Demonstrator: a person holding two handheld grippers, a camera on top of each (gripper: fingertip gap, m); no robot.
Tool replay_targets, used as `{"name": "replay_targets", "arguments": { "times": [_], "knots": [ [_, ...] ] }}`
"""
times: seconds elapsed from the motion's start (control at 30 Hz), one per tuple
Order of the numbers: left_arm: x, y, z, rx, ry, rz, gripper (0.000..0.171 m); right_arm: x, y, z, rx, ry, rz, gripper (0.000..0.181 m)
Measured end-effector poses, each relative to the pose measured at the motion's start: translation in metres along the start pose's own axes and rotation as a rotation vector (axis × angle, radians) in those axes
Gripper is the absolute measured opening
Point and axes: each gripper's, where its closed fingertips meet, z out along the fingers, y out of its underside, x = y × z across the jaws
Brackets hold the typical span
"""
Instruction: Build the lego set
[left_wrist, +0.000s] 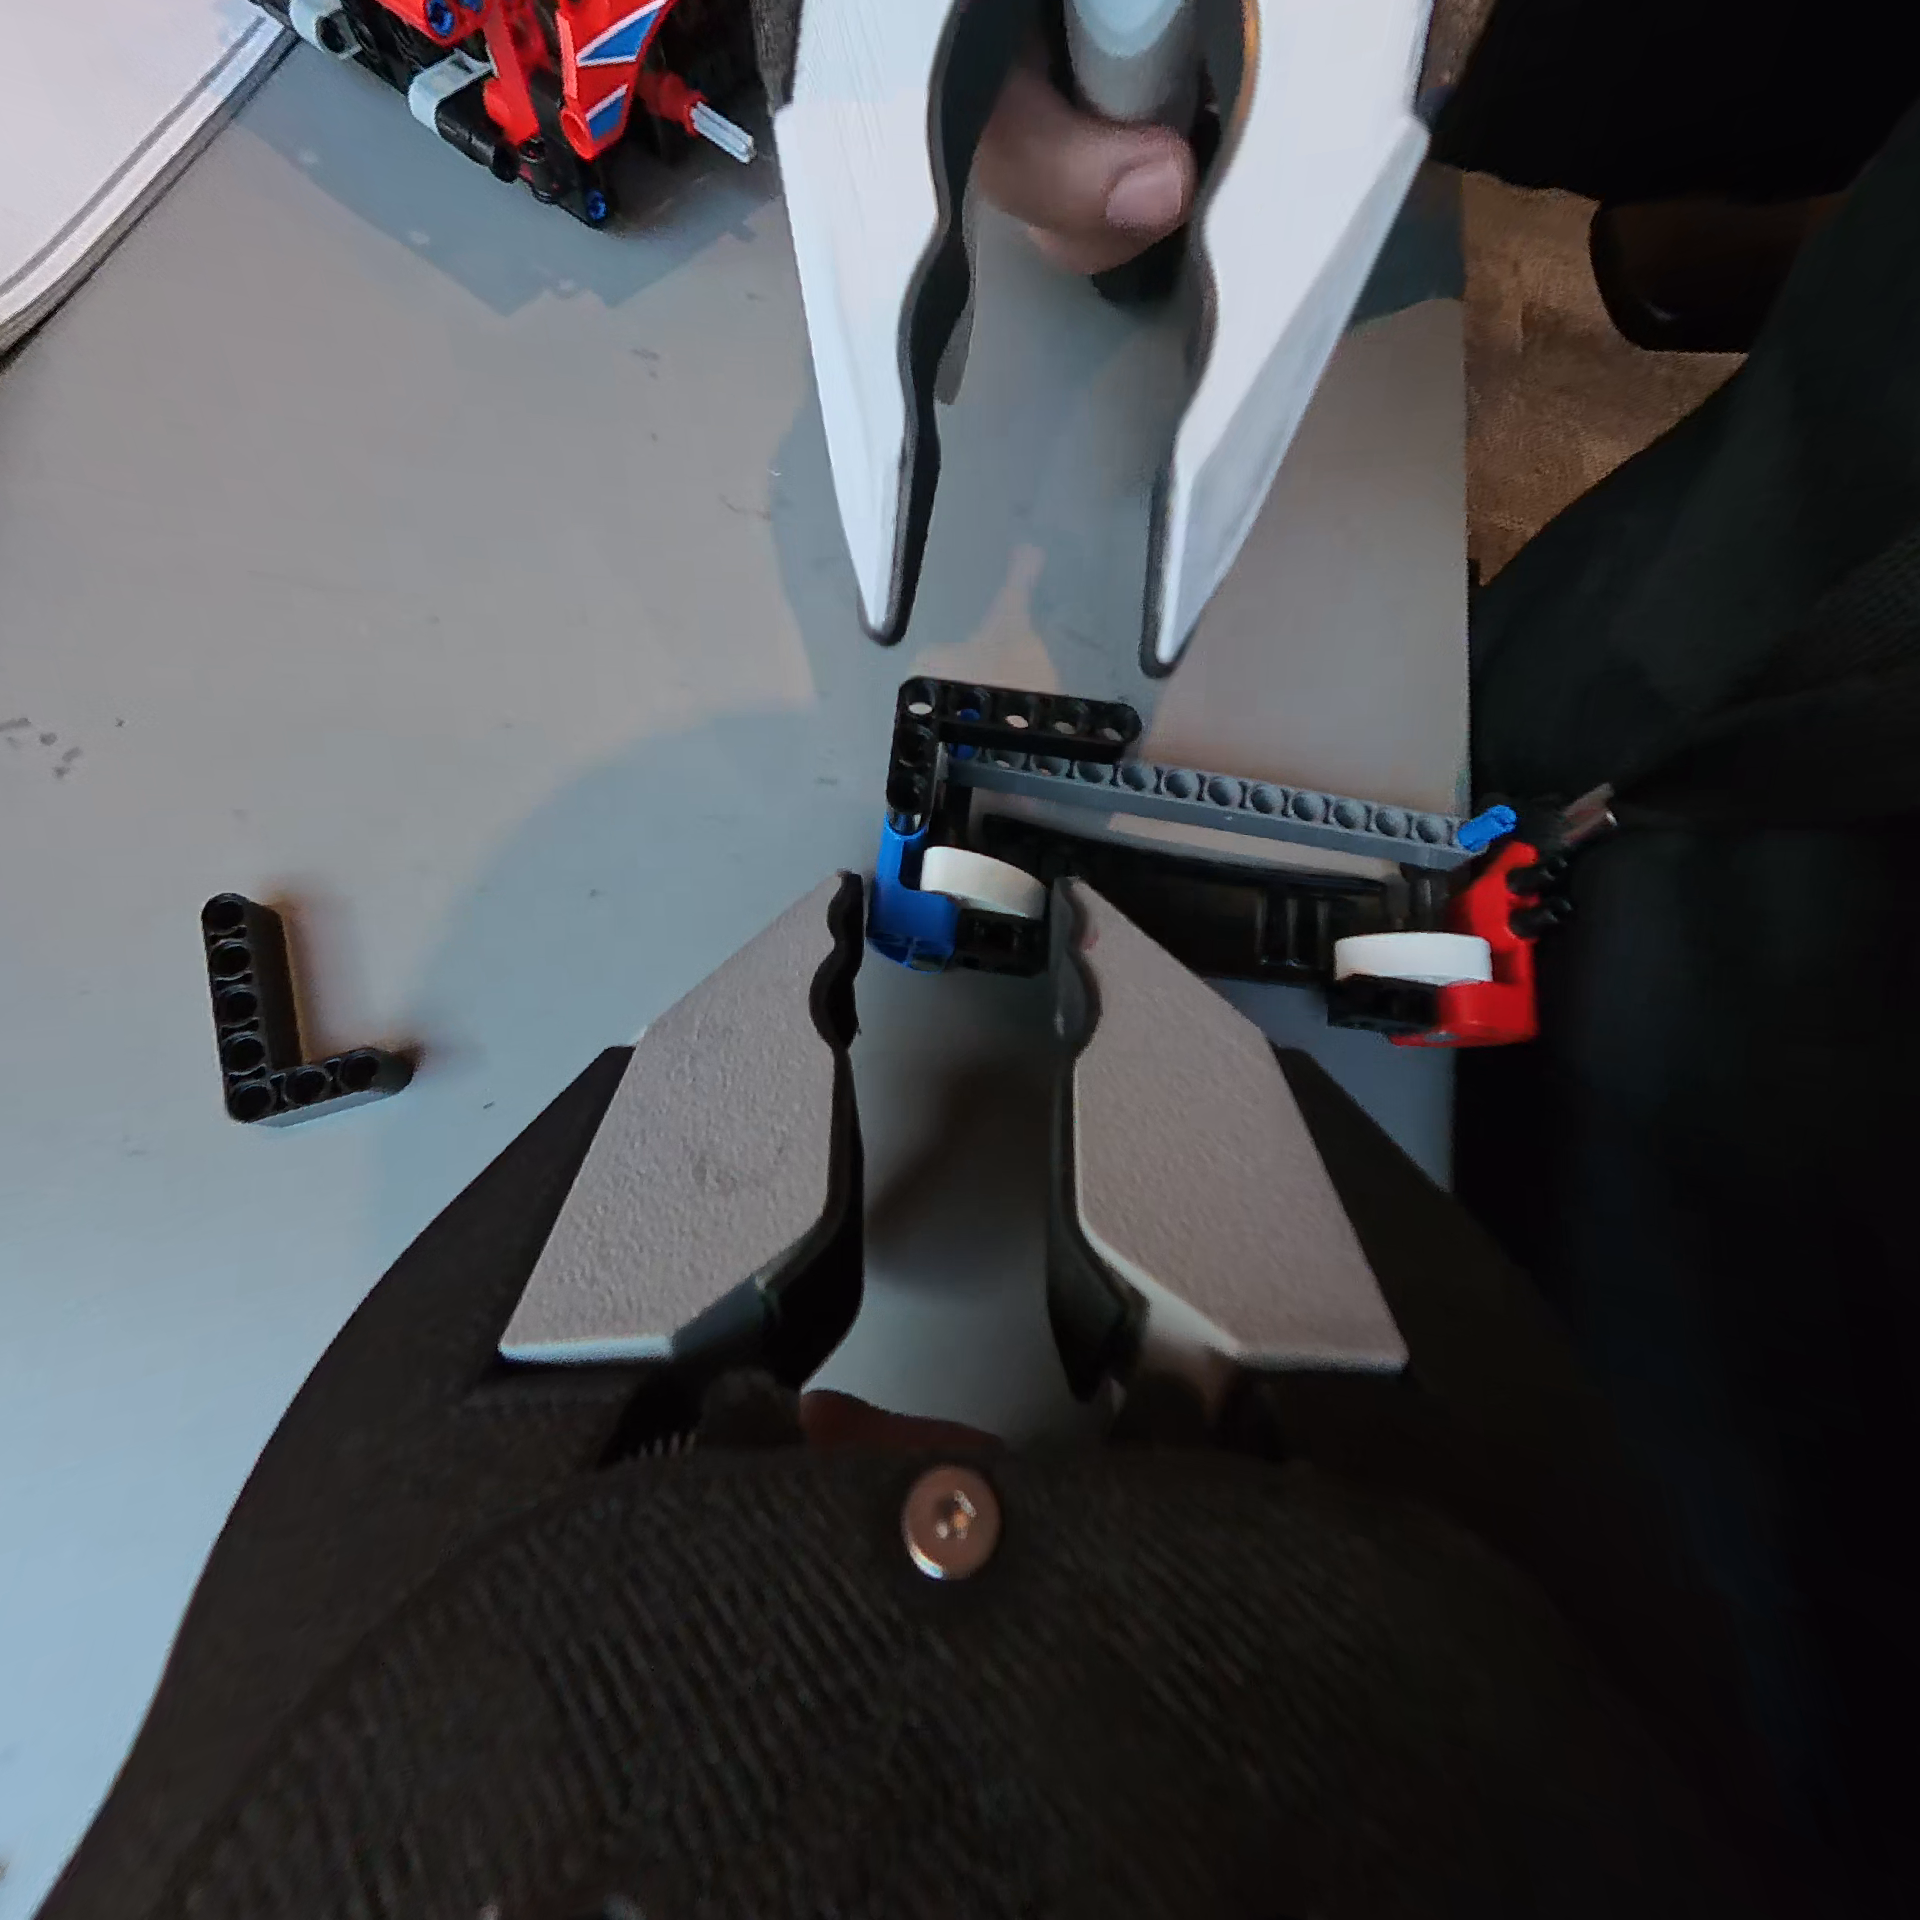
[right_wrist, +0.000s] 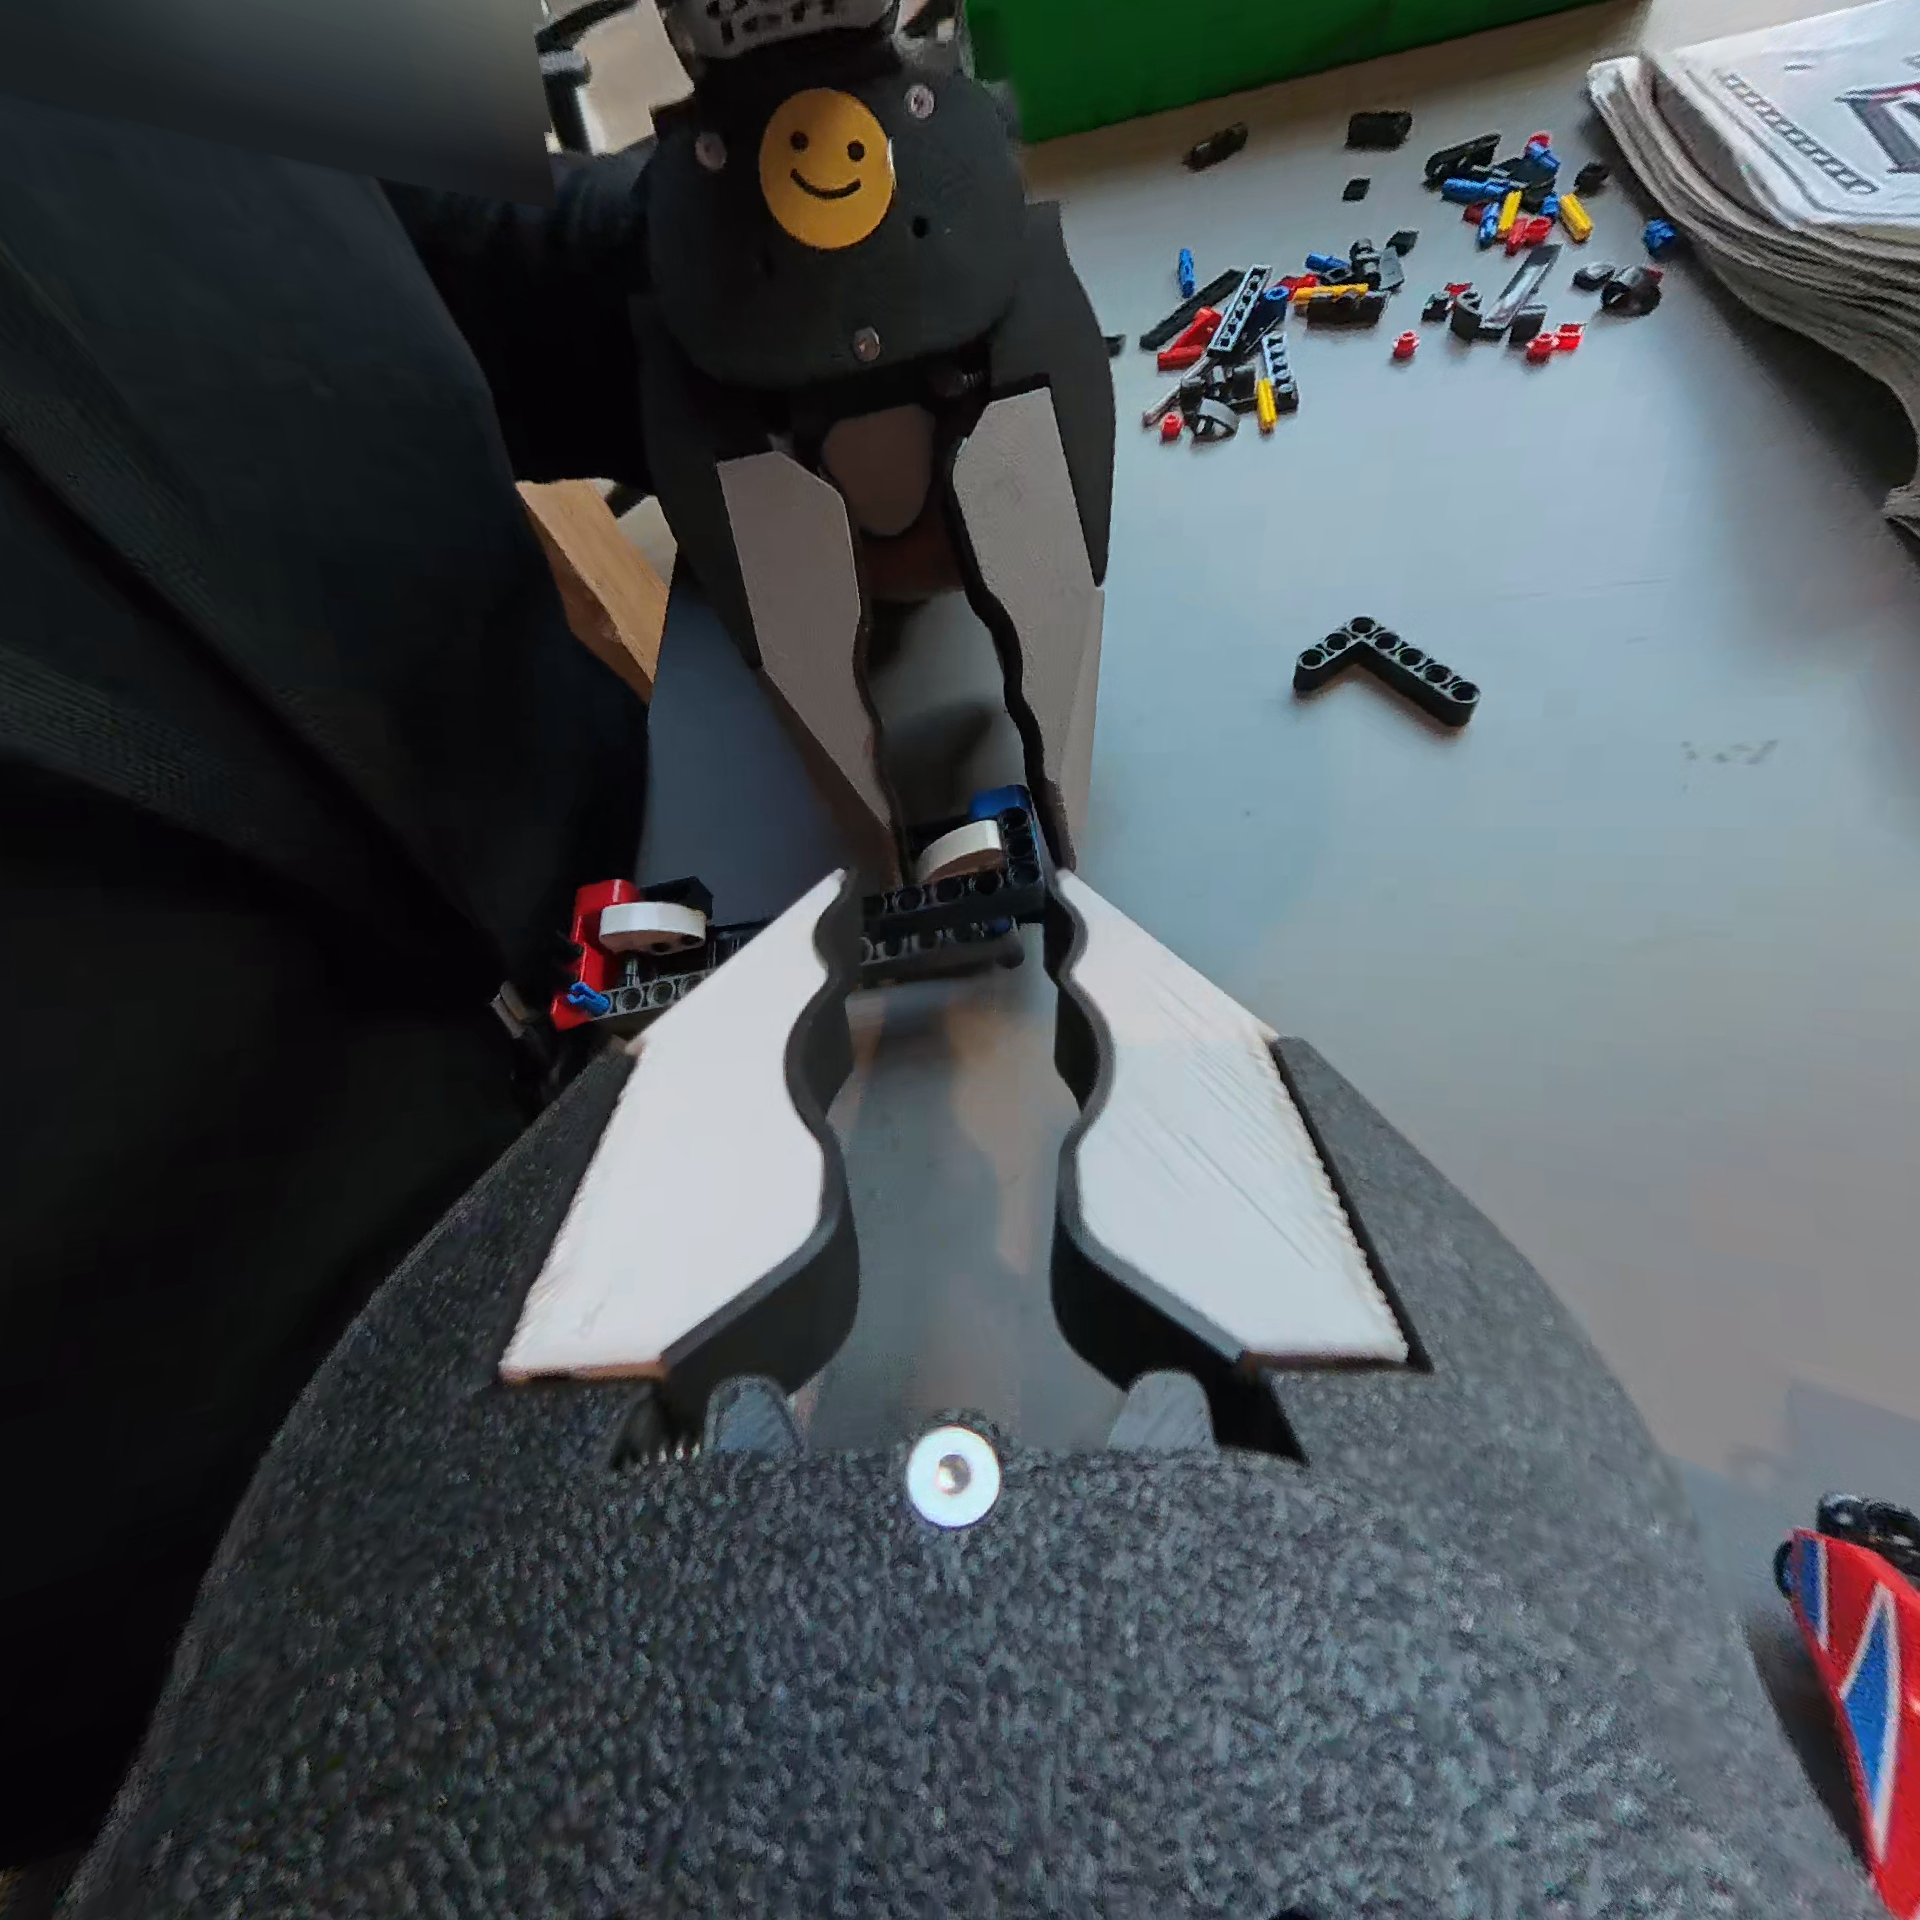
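A small lego assembly lies by the table edge: a long grey beam (left_wrist: 1195, 800) with a black L-beam (left_wrist: 1018, 717) on its left end, a blue connector (left_wrist: 899, 904), two white round pieces and a red connector (left_wrist: 1491, 966). My left gripper (left_wrist: 961, 894) is open, its tips on either side of the blue end; I cannot tell if they touch it. My right gripper (right_wrist: 954, 888) is open and faces it from the far side, its tips just short of the black L-beam (right_wrist: 951, 899). It also shows in the left wrist view (left_wrist: 1020, 649). A second black L-beam (left_wrist: 260, 1018) lies loose on the table.
A red, blue and black built model (left_wrist: 540, 94) stands at the far left. Loose parts (right_wrist: 1382, 281) are scattered beyond the loose L-beam (right_wrist: 1387, 670). Stacked paper booklets (right_wrist: 1787, 156) and a green box (right_wrist: 1195, 52) lie behind. A person in dark clothing sits at the table edge (left_wrist: 1460, 623). My hands' fingertips stand some 5 centimetres from each other. Left tips and right tips are each some 8 centimetres from the red connector (left_wrist: 1491, 966). The right camera catches it too, in the right wrist view (right_wrist: 606, 921).
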Motion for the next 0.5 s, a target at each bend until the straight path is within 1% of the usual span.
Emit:
{"name": "replay_targets", "arguments": {
  "times": [0.07,0.13,0.2,0.3,0.33,0.47,0.5],
  "knots": [
    [-0.001,0.000,-0.002,0.003,0.006,-0.001,0.035,0.007,-0.006,-0.002,0.013,0.029,0.017,0.018],
    [0.001,-0.002,-0.005,0.018,0.032,-0.001,0.035,0.010,-0.006,-0.002,-0.011,0.030,0.028,0.018],
    [0.001,-0.006,-0.009,0.041,0.057,-0.005,0.035,0.007,-0.004,-0.001,-0.036,0.009,0.029,0.024],
    [-0.008,-0.015,-0.015,0.082,0.040,-0.014,0.029,0.006,0.002,0.002,-0.073,0.020,0.031,0.026],
    [-0.011,-0.018,-0.015,0.088,0.035,-0.012,0.027,0.005,0.003,0.003,-0.071,0.014,0.048,0.024],
    [-0.005,-0.025,-0.008,0.079,0.080,0.050,0.022,0.007,0.005,0.003,-0.079,0.027,0.157,0.001],
    [-0.004,-0.024,-0.006,0.068,0.086,0.061,0.019,0.005,0.007,0.003,-0.086,0.015,0.175,0.000]
  ]
}}
